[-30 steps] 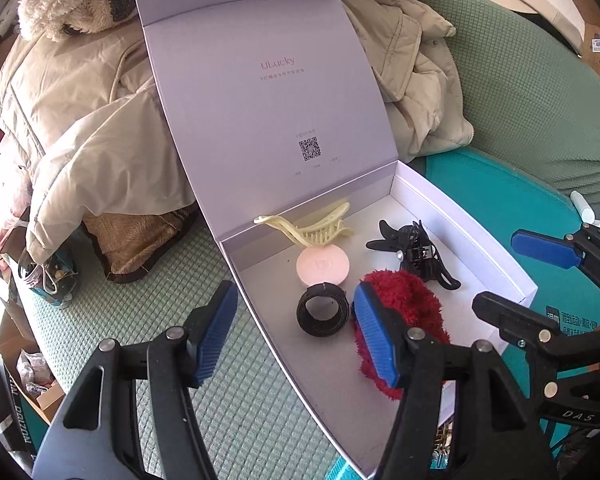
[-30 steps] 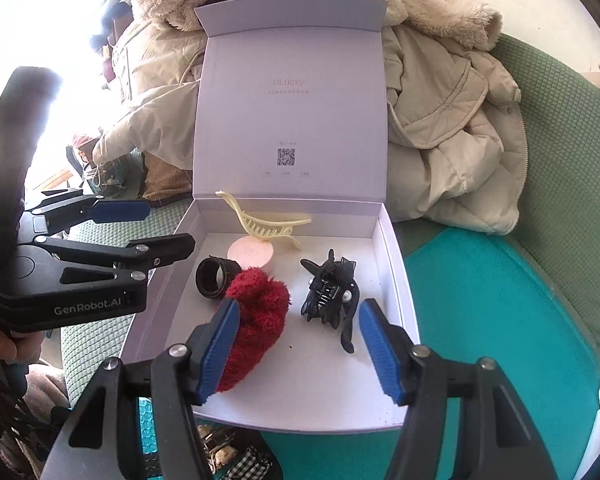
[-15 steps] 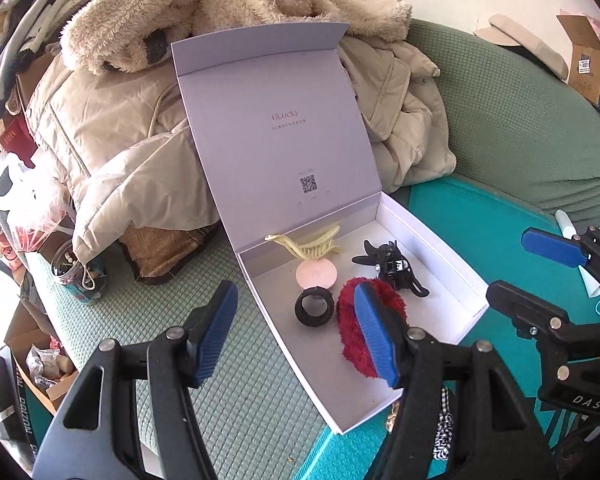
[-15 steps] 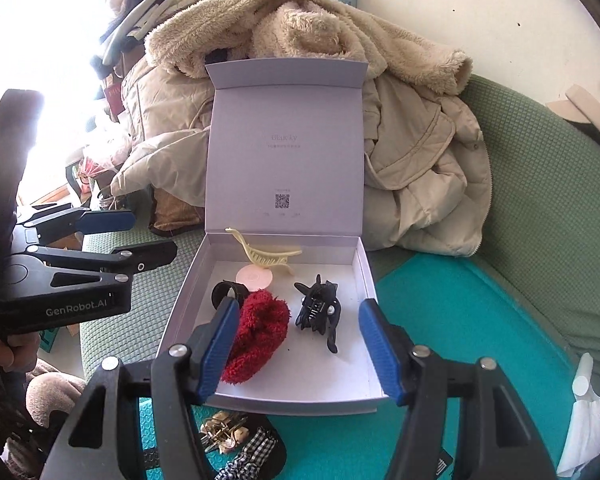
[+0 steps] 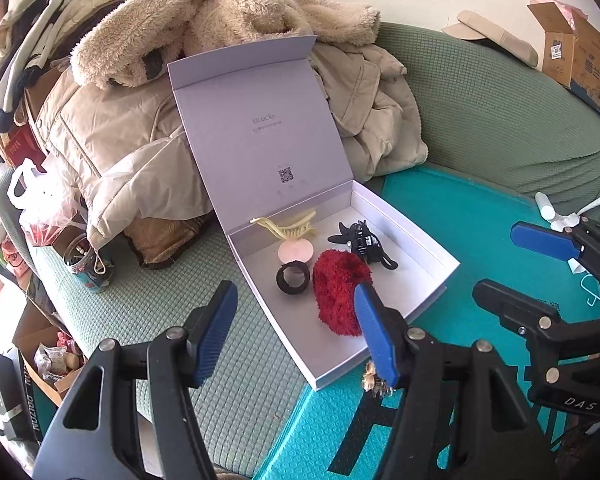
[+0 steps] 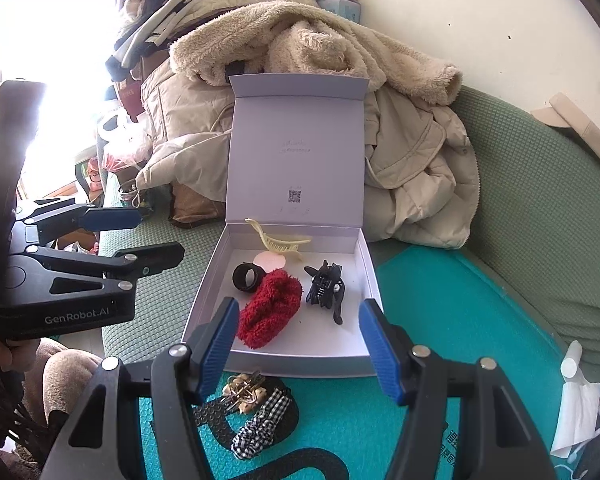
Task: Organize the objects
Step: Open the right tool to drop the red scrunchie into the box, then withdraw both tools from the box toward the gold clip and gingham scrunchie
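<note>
Box (image 6: 364, 280): rigid white card, shallow and rectangular, set on the green quilted sofa (image 5: 148, 312); hinged lid stood upright against piled coats (image 6: 416, 168).
Contents: fuzzy red scrunchie (image 6: 270, 308), glossy black claw clip (image 6: 326, 286), toothed cream clip (image 6: 278, 240), black ring (image 6: 246, 276), pink disc (image 6: 270, 260); bare floor is left along the near and right walls.
Mat (image 6: 452, 312): teal, embossed; checked scrunchie (image 6: 262, 426) lies before the box's front edge.
Left claw (image 5: 292, 332): blue ribbed pads held apart, nothing between.
Right claw (image 6: 296, 344): apart, nothing gripped.
</note>
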`<control>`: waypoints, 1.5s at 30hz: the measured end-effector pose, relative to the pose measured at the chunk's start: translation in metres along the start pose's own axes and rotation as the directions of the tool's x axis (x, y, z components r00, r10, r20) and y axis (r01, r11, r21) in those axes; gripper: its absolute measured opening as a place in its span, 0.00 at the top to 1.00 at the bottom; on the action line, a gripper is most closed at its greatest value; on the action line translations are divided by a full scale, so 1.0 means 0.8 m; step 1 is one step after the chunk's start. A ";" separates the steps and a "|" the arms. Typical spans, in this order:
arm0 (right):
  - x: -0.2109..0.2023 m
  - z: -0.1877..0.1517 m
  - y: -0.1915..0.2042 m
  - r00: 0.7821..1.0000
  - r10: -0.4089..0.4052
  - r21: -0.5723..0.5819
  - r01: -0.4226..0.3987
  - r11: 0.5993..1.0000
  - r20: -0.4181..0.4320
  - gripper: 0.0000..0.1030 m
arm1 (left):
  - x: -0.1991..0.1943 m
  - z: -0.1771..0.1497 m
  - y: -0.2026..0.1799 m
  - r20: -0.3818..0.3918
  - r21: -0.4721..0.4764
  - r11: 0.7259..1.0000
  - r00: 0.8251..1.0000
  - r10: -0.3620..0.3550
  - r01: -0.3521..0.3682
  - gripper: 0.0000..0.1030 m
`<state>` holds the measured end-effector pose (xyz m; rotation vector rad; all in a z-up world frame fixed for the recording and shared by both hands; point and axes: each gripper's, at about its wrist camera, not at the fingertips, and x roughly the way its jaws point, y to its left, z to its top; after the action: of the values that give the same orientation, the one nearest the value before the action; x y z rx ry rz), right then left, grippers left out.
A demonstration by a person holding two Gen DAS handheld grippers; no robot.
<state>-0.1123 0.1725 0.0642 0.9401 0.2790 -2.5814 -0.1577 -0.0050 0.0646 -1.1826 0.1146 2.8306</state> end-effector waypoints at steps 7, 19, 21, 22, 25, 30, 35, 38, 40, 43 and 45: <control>-0.019 -0.022 0.001 1.000 -0.004 0.020 0.004 1.000 -0.010 0.39 | -0.019 -0.022 -0.017 -0.007 0.012 1.000 1.000 -0.014 0.014 0.42; -0.030 -0.070 0.014 0.999 0.017 0.042 -0.015 0.999 -0.050 0.39 | -0.023 -0.076 -0.033 -0.042 0.042 0.999 0.999 -0.022 0.024 0.40; -0.029 -0.077 0.017 0.998 0.023 0.047 -0.021 0.999 -0.057 0.39 | -0.023 -0.086 -0.033 -0.047 0.044 0.999 0.998 -0.029 0.031 0.40; -0.028 -0.081 0.019 0.998 0.026 0.051 -0.023 0.998 -0.063 0.39 | -0.023 -0.090 -0.034 -0.051 0.046 0.998 0.998 -0.031 0.033 0.40; -0.026 -0.094 0.024 0.997 0.035 0.059 -0.031 0.998 -0.071 0.39 | -0.021 -0.102 -0.036 -0.062 0.065 0.997 0.997 -0.044 0.048 0.40; -0.020 -0.112 0.031 0.995 0.038 0.064 -0.032 0.997 -0.091 0.39 | -0.018 -0.120 -0.035 -0.057 0.079 0.995 0.997 -0.055 0.060 0.40; -0.011 -0.128 0.036 0.993 0.042 0.067 -0.035 0.997 -0.112 0.39 | -0.003 -0.137 -0.034 -0.081 0.090 0.993 0.994 -0.067 0.074 0.40; 0.000 -0.136 0.038 0.990 0.043 0.074 -0.033 0.997 -0.132 0.39 | 0.004 -0.146 -0.035 -0.086 0.096 0.992 0.993 -0.078 0.086 0.40; 0.008 -0.141 0.039 0.988 0.049 0.081 -0.037 0.996 -0.143 0.39 | 0.011 -0.152 -0.036 -0.092 0.101 0.990 0.992 -0.084 0.093 0.40; 0.018 -0.148 0.039 0.986 0.060 0.091 -0.046 0.995 -0.157 0.39 | 0.023 -0.160 -0.037 -0.108 0.105 0.990 0.991 -0.080 0.091 0.40; 0.024 -0.151 0.039 0.984 0.064 0.096 -0.048 0.994 -0.164 0.39 | 0.032 -0.164 -0.035 -0.123 0.094 0.990 0.988 -0.089 0.101 0.40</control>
<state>-0.0437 0.1763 -0.0417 1.1828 0.1769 -2.4864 -0.0797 0.0112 -0.0468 -1.2972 0.1988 2.6398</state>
